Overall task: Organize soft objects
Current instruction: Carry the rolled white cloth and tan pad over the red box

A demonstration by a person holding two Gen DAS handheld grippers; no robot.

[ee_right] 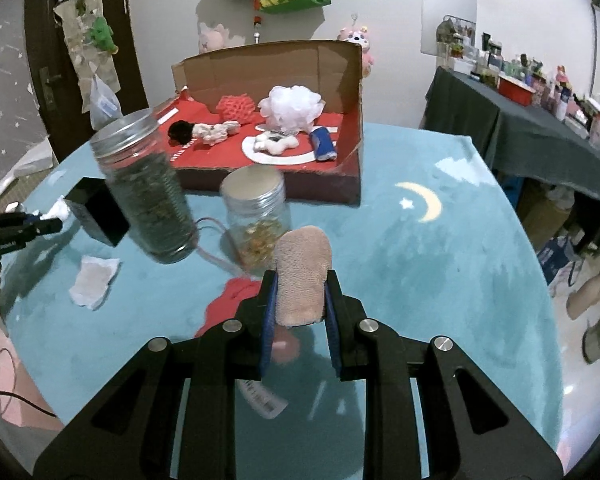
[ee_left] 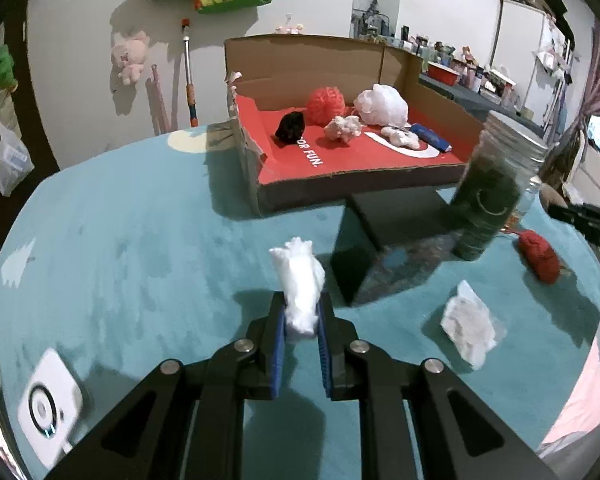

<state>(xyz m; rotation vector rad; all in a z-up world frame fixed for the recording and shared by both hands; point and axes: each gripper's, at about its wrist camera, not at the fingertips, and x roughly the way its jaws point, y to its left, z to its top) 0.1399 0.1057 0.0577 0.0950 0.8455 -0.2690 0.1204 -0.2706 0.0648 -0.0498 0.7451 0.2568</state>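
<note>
Left gripper (ee_left: 302, 322) clenching white wad (ee_left: 299, 280); right gripper (ee_right: 300, 300) clenching beige cloth (ee_right: 302, 280), possibly sock. Both hovering over desk (ee_left: 140, 220); cardboard tray (ee_left: 340, 168) lying straight ahead, left nearer.

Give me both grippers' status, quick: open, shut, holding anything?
Left gripper: shut on a white cotton wad.
Right gripper: shut on a beige knitted sponge.

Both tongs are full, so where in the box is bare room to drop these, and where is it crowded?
Free: the red floor along the box's front edge, and the front-left corner before the black puff. Crowded: the back and middle, around the red pouf, white pouf and blue tube.
</note>
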